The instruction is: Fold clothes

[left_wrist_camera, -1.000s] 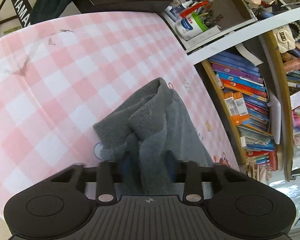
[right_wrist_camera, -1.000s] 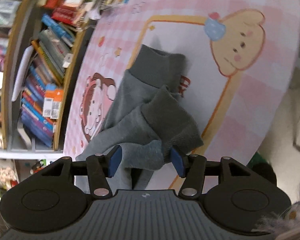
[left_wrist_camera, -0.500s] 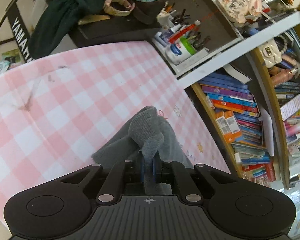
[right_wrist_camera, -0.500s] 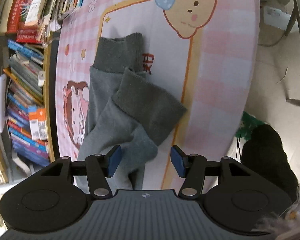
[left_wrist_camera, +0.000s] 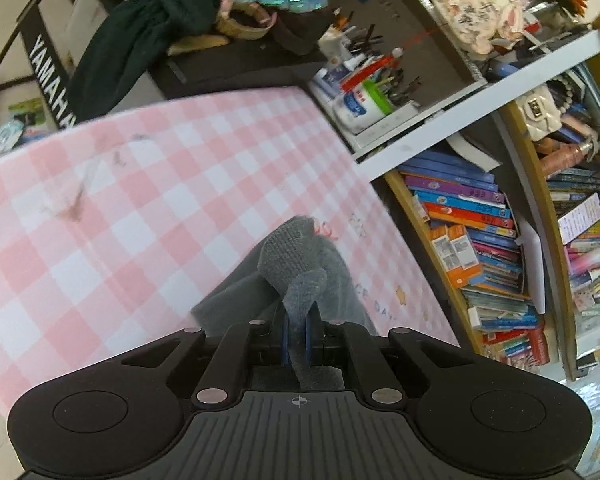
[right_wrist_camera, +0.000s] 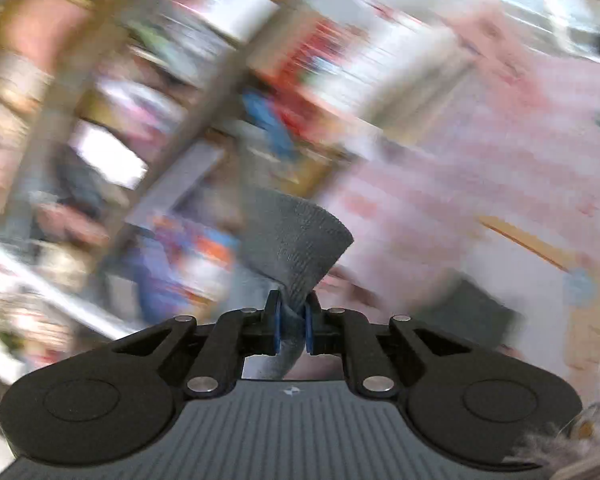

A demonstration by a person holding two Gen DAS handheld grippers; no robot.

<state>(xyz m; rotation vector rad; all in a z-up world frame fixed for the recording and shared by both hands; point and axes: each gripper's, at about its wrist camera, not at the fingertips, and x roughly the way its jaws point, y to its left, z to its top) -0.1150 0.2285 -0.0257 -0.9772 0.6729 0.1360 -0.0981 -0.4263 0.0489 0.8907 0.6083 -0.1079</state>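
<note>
Gripping grey cloth (left_wrist_camera: 296,264), left claw (left_wrist_camera: 295,336) shows sharp checked desk (left_wrist_camera: 120,208), open toward 10 o'clock; right claw (right_wrist_camera: 291,330), just closing, pinches cloth amid blur.

black ribbed grippers (left_wrist_camera: 296,336), blue pads (right_wrist_camera: 276,330), silver screws

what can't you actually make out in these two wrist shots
- Right wrist view: motion blur smears everything beyond the right gripper; only the grey garment pinched in it is sharp.
- Left wrist view: the left gripper body hides the garment's near part, so its full shape stays unknown.
- Left wrist view: book spines on the bookshelf are too small to read.
</note>
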